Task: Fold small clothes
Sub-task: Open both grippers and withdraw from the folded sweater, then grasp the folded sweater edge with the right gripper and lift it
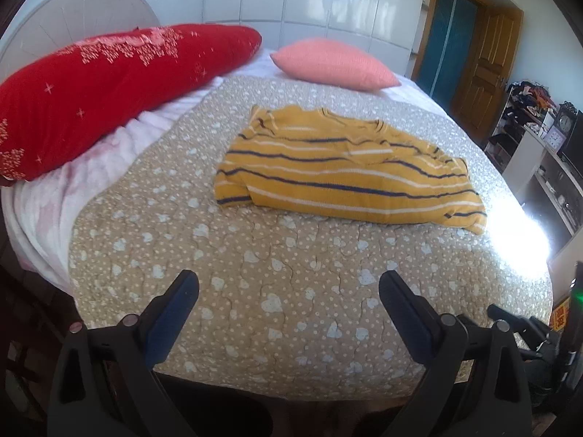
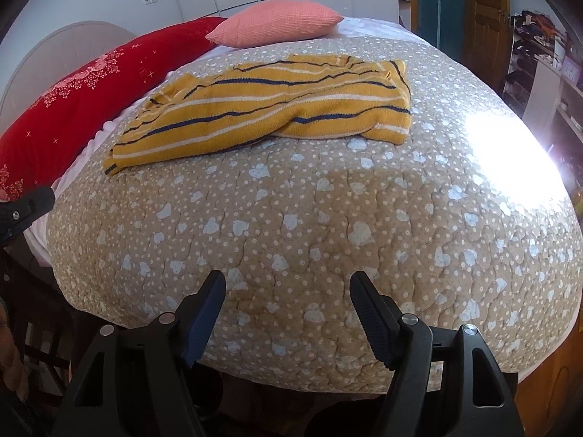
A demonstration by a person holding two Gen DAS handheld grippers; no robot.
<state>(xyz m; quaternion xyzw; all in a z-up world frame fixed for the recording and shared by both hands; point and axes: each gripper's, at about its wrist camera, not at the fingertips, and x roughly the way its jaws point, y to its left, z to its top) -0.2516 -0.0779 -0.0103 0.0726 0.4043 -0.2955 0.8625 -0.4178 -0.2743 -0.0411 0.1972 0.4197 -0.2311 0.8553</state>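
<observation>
Open fingers [image 1: 404, 302] over beige quilt [image 1: 291, 309] — white wardrobe [image 1: 328, 0] beyond.

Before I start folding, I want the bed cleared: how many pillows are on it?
2. The long red pillow lies along the bed's left side; the pink pillow sits at the far end. None seem hidden.

My left tongs [image 1: 289, 284] hang open over the heart-print quilt [image 1: 255, 255], nothing between them; ahead I see the yellow striped sweater [image 1: 346, 178] lying rumpled, well clear.
</observation>
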